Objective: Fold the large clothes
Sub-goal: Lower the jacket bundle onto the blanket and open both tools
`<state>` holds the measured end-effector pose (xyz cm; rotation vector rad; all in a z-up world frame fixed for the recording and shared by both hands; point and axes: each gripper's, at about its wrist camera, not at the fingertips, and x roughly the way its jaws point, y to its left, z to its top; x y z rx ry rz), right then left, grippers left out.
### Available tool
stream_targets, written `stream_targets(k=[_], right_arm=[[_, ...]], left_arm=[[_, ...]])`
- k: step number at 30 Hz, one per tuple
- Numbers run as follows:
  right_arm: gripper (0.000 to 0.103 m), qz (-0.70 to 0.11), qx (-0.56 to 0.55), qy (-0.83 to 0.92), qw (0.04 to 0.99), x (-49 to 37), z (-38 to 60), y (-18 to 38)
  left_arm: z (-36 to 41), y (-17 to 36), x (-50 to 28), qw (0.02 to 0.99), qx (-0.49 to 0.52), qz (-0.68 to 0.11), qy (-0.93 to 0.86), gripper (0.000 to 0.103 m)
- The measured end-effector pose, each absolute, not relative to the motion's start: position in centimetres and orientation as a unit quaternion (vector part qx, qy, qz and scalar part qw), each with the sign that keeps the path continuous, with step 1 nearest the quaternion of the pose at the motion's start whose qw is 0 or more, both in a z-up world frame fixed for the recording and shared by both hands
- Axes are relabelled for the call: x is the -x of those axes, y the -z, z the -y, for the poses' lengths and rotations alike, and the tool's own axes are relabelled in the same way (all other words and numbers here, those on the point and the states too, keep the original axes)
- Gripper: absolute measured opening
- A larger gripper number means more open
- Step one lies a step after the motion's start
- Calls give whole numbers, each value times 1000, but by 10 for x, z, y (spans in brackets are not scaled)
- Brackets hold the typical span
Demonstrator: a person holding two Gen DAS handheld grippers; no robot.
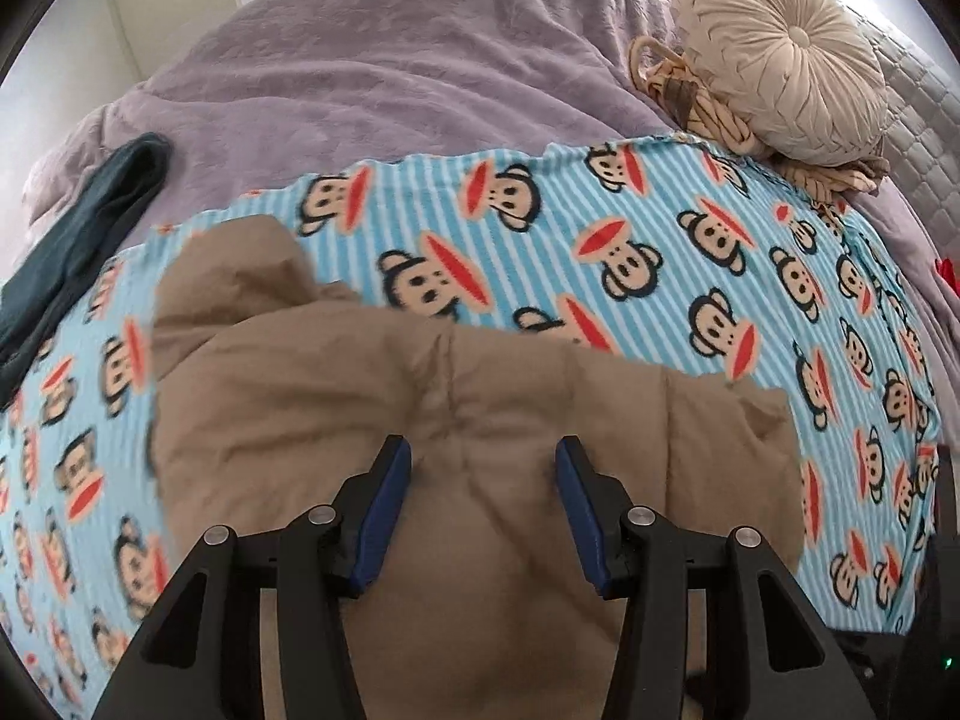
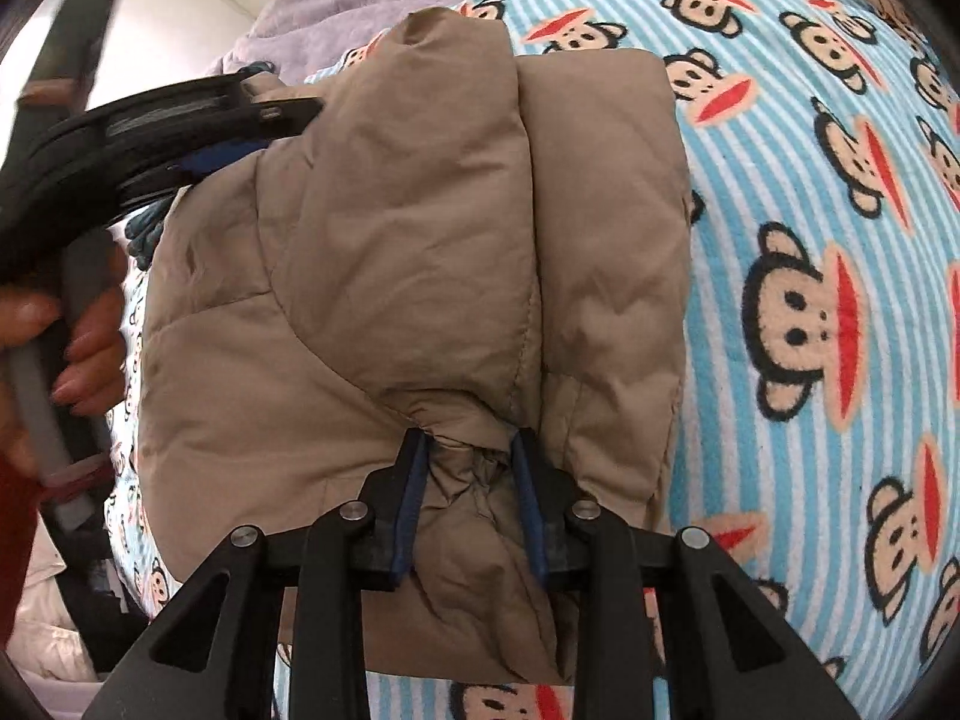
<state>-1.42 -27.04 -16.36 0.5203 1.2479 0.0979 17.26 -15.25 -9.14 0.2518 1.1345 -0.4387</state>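
A tan padded jacket (image 1: pixel 420 420) lies folded into a bundle on a blue striped monkey-print blanket (image 1: pixel 600 228). My left gripper (image 1: pixel 483 456) is open, its blue-padded fingers spread just above the jacket with nothing between them. In the right wrist view the jacket (image 2: pixel 408 228) fills the middle. My right gripper (image 2: pixel 471 444) is shut on a bunched fold of the jacket at its near edge. The left gripper's body (image 2: pixel 180 120) shows at the jacket's far left corner, held by a hand (image 2: pixel 84 324).
The blanket (image 2: pixel 810 240) covers a bed with a lilac spread (image 1: pixel 390 60). A round beige pleated cushion (image 1: pixel 786 54) and a striped cloth (image 1: pixel 708 114) sit at the back right. A dark teal garment (image 1: pixel 78 228) lies at the left.
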Motion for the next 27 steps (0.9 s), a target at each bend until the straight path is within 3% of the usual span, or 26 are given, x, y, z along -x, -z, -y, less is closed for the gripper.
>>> stream_targets(k=[2, 4, 27], right_arm=[[35, -580, -246, -35, 776, -2, 266, 164], [36, -581, -249, -29, 774, -7, 267, 162], [36, -610, -218, 13, 762, 18, 246, 139]], left_arm=[[140, 78, -160, 817, -117, -529, 199, 54], [129, 68, -148, 819, -116, -529, 192, 63], [44, 74, -60, 794, -84, -585, 138, 63]])
